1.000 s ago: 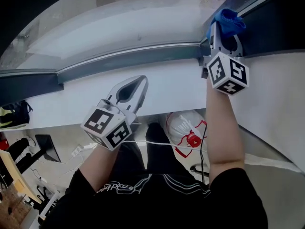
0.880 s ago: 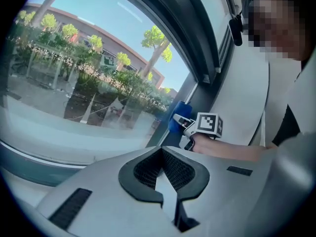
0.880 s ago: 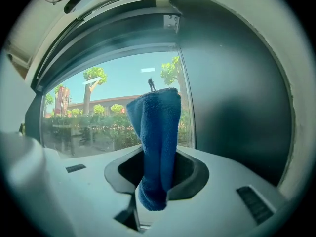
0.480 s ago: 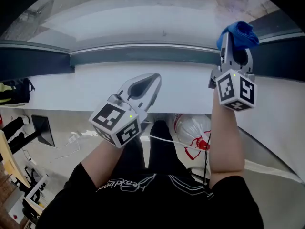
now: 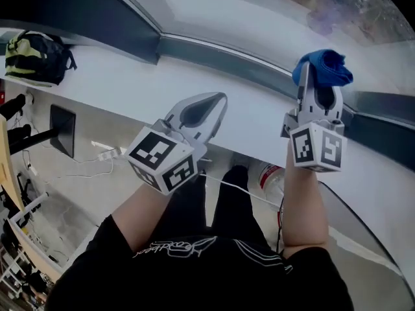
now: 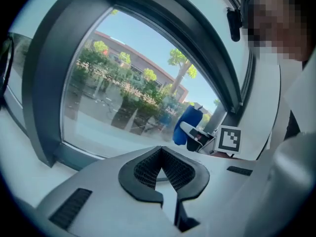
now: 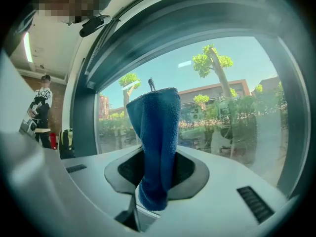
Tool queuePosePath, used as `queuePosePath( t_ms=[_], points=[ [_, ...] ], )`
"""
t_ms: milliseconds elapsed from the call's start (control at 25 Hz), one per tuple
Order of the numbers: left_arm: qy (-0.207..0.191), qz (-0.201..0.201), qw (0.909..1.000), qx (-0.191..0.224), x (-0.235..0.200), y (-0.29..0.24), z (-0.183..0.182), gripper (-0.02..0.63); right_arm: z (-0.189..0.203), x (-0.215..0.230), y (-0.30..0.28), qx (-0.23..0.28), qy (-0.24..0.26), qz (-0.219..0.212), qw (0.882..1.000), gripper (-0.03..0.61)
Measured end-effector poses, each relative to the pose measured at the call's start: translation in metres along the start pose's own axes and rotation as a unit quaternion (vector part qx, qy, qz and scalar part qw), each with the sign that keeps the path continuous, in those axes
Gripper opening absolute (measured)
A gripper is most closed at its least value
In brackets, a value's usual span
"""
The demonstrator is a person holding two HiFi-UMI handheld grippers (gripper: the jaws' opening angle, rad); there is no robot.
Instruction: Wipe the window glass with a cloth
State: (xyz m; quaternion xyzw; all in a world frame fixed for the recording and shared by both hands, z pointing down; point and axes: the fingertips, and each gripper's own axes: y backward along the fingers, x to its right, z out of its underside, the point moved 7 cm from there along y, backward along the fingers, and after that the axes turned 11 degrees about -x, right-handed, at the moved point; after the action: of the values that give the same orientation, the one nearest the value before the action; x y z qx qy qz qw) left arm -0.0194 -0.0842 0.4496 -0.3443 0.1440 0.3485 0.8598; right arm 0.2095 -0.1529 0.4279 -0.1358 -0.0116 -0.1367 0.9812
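The window glass (image 5: 259, 15) runs across the top of the head view above a dark frame (image 5: 214, 52) and a white sill (image 5: 110, 76). My right gripper (image 5: 318, 76) is held up at the frame, shut on a blue cloth (image 5: 324, 65). The cloth (image 7: 157, 137) stands upright out of that gripper (image 7: 155, 164), close to the glass (image 7: 222, 107). My left gripper (image 5: 215, 102) hovers over the sill, shut and empty. In the left gripper view its closed tips (image 6: 161, 151) face the pane (image 6: 123, 98), with the cloth (image 6: 187, 125) to the right.
A green-and-black backpack (image 5: 35, 52) lies at the sill's left end. On the floor below are a black panel (image 5: 63, 129), a white cable (image 5: 240, 190) and a white plastic bag (image 5: 269, 172). A person (image 7: 42, 110) stands far left in the room.
The head view has swung, so the window now runs diagonally. Both grippers sit slightly higher and further right; the right one still holds the cloth at the frame.
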Motion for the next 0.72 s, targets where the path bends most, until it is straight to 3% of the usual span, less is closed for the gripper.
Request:
queuePosePath(
  t_ms=[400, 720],
  points=[
    [0.045, -0.059, 0.9967, 0.031, -0.109, 0.11, 0.011, 0.005, 0.021, -0.183, -0.071, -0.028, 0.024, -0.105, 0.994, 0.094],
    [0.069, -0.088, 0.9933, 0.031, -0.179, 0.167, 0.024, 0.005, 0.052, -0.29, -0.134, -0.052, 0.047, -0.149, 0.986, 0.094]
  ],
)
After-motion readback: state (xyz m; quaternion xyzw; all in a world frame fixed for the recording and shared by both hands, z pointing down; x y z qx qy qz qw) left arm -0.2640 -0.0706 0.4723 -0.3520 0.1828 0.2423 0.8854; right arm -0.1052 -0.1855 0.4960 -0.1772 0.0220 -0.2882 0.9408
